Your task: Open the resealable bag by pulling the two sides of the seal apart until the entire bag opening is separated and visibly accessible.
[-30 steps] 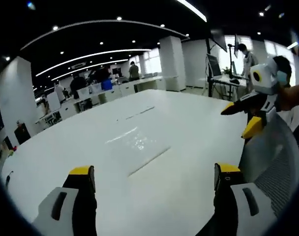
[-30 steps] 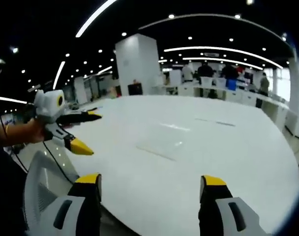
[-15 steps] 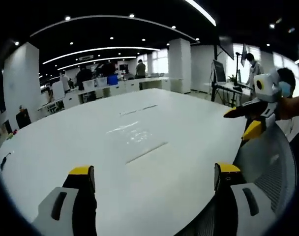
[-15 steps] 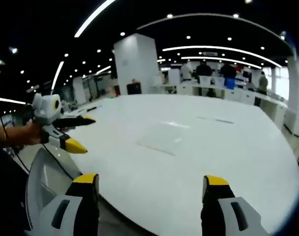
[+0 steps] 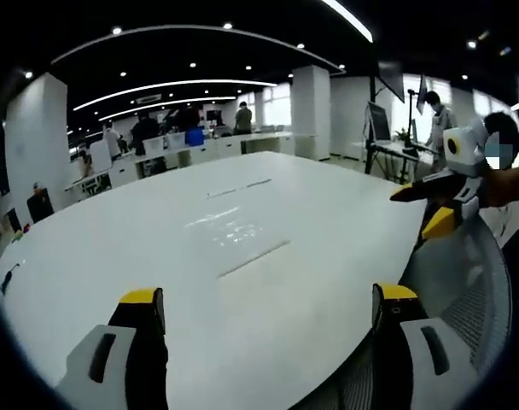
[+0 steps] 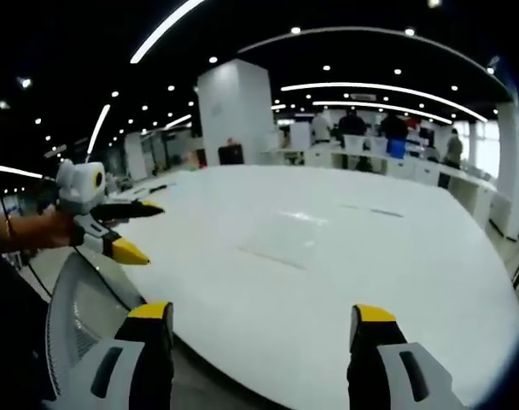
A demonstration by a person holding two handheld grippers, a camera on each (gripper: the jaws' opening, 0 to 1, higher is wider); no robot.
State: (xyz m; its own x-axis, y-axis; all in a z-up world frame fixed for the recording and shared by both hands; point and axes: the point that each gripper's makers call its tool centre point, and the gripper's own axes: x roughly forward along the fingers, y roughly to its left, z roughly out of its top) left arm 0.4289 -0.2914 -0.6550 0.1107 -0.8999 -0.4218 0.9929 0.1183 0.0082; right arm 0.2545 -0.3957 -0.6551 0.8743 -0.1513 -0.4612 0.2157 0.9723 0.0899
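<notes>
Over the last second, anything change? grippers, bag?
Mostly the cameras shifted: both views pulled back slightly, so more of the mesh chair back shows at the table edge. Nothing was taken hold of or let go. The left gripper and right gripper stay open and empty, held over the near edge. The clear bag lies flat on the table, untouched, as before.

This is a large open-plan office; a dark ceiling carries long curved light strips [image 5: 170,85] and small round spotlights; a broad white table [image 5: 242,256] takes up the foreground, with a grey mesh office chair [image 5: 464,282] at its edge; behind it, rows of white desks [image 6: 387,162] hold monitors, and several people stand among them; a thick white square column [image 6: 234,111] rises mid-room; windows brighten the far wall.
</notes>
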